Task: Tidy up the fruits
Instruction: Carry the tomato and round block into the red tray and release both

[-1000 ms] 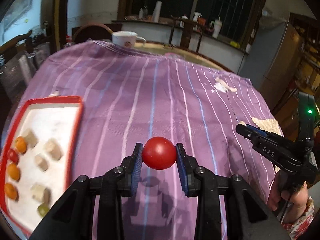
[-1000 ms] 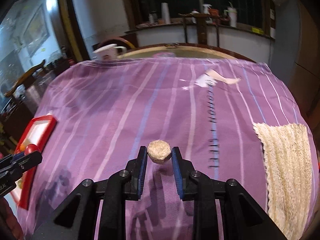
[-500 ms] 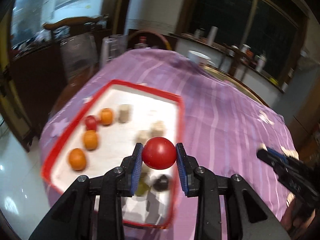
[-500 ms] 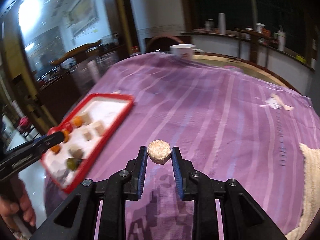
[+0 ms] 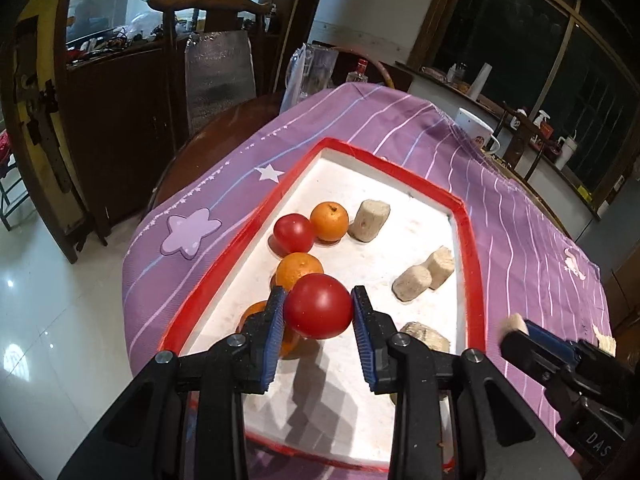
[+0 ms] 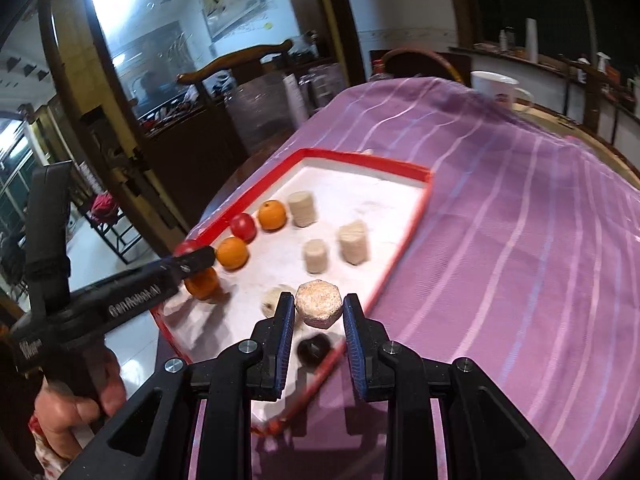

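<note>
Tray point(image 5: 466, 240) with a red rim and a white floor lies just under and ahead of both grippers, on a purple striped tablecloth point(image 6: 500, 220).

The left gripper point(image 5: 319, 312) is pinching a round, shiny red tomato point(image 5: 319, 306) between its blue pads. It hangs over the near left side of the tray. Right below and ahead of it is a row of small oranges point(image 5: 299, 269) and one more red tomato point(image 5: 293, 233). This hand is the nearer one to that row, so I think the tomato should go down there, in a free spot beside them.

The right gripper point(image 6: 319, 312) is pinching a pale, crumbly, many-sided chunk point(image 6: 319, 309). It hangs over the near right corner of the tray. Other pale chunks point(image 6: 353, 242) stand just ahead of it, and a small dark thing point(image 6: 314, 350) lies right under it. I think this piece goes down next to the pale ones.

The tomato looks smooth and could roll. The chunk has a flat top and looks rough and dry.
</note>
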A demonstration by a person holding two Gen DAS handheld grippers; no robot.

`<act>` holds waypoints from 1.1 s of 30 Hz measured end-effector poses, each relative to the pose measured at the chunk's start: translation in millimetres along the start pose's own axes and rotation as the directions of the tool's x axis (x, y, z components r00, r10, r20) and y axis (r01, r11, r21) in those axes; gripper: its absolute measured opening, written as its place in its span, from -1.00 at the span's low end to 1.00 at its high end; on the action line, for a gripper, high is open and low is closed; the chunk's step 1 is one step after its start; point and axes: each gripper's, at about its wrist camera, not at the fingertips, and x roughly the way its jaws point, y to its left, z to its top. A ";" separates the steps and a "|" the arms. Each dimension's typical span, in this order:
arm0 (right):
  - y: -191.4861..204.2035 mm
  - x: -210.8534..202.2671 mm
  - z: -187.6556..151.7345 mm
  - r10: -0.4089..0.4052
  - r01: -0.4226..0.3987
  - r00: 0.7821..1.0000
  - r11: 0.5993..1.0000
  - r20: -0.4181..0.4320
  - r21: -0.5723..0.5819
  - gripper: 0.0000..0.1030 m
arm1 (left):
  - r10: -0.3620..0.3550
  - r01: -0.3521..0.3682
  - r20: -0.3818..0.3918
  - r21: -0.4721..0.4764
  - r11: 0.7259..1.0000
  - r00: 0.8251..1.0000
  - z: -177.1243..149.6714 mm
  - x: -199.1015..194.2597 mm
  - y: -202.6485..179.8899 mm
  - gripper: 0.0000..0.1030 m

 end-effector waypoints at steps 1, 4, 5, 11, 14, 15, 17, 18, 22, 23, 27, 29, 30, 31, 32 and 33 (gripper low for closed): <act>2.4 3.7 2.3 0.001 -0.001 1.000 1.000 -0.002 0.000 -0.47 | -0.002 0.002 -0.001 0.007 1.000 1.000 -0.5 2.7 -0.6 -0.38; 8.3 19.4 10.4 -0.012 0.012 1.000 1.000 -0.009 -0.004 -0.47 | -0.001 0.001 0.013 0.026 1.000 1.000 -0.5 5.2 -2.7 -0.38; 9.4 26.1 12.9 -0.026 0.026 1.000 1.000 -0.014 -0.008 -0.47 | 0.001 -0.002 0.016 0.028 1.000 1.000 -0.1 5.9 -2.8 -0.38; 3.7 54.1 14.8 -0.032 0.033 0.997 0.999 -0.068 0.009 -0.46 | -0.015 0.015 0.022 0.023 1.000 1.000 2.3 8.3 -0.5 -0.25; 2.4 61.7 14.4 -0.007 0.009 0.996 1.000 -0.092 0.029 -0.45 | -0.021 0.021 0.040 -0.002 1.000 0.999 4.0 4.1 4.8 0.19; 2.0 62.3 14.6 0.001 0.001 0.996 1.000 -0.091 0.031 -0.45 | -0.019 0.019 0.046 -0.011 1.000 0.999 4.8 2.3 7.0 0.22; 2.3 60.9 15.5 0.005 -0.002 0.997 1.000 -0.082 0.031 -0.44 | -0.027 0.029 0.060 -0.030 0.999 0.998 6.7 -3.0 10.8 0.27; 2.7 59.1 16.0 0.007 -0.005 0.997 0.999 -0.074 0.032 -0.44 | -0.031 0.033 0.064 -0.037 0.999 0.997 7.8 -4.5 12.3 0.30; 2.0 43.6 18.2 0.013 -0.011 0.999 0.999 -0.034 0.050 -0.43 | -0.034 0.041 0.091 -0.071 0.997 0.995 10.7 -14.9 15.6 0.42; 1.2 38.2 18.1 0.012 -0.010 1.000 0.998 -0.021 0.057 -0.43 | -0.033 0.040 0.096 -0.072 0.997 0.995 10.8 -17.2 15.4 0.43; -6.3 9.0 12.8 0.006 -0.011 0.999 0.994 0.045 0.112 -0.42 | -0.003 0.011 0.124 -0.065 0.998 0.992 9.4 -28.4 8.9 0.46; -12.1 -7.6 7.2 -0.004 -0.008 0.997 0.990 0.083 0.141 -0.42 | 0.013 -0.005 0.136 -0.058 0.998 0.991 6.7 -33.8 5.2 0.48; -15.0 -17.2 3.2 -0.019 0.003 0.994 0.988 0.104 0.156 -0.41 | 0.023 -0.016 0.145 -0.052 0.999 0.989 5.4 -37.1 1.9 0.48; -17.6 -24.5 0.8 -0.032 0.012 0.993 0.986 0.117 0.165 -0.39 | 0.041 -0.035 0.158 -0.042 0.999 0.987 3.8 -41.4 -2.5 0.49; -20.1 -32.8 -3.1 -0.049 0.025 0.990 0.984 0.133 0.176 -0.38 | 0.057 -0.053 0.169 -0.031 0.998 0.984 2.6 -45.0 -6.5 0.50; -22.5 -40.1 -6.2 -0.064 0.037 0.987 0.982 0.146 0.187 -0.35 | 0.073 -0.071 0.184 -0.020 0.997 0.980 1.1 -49.7 -11.0 0.53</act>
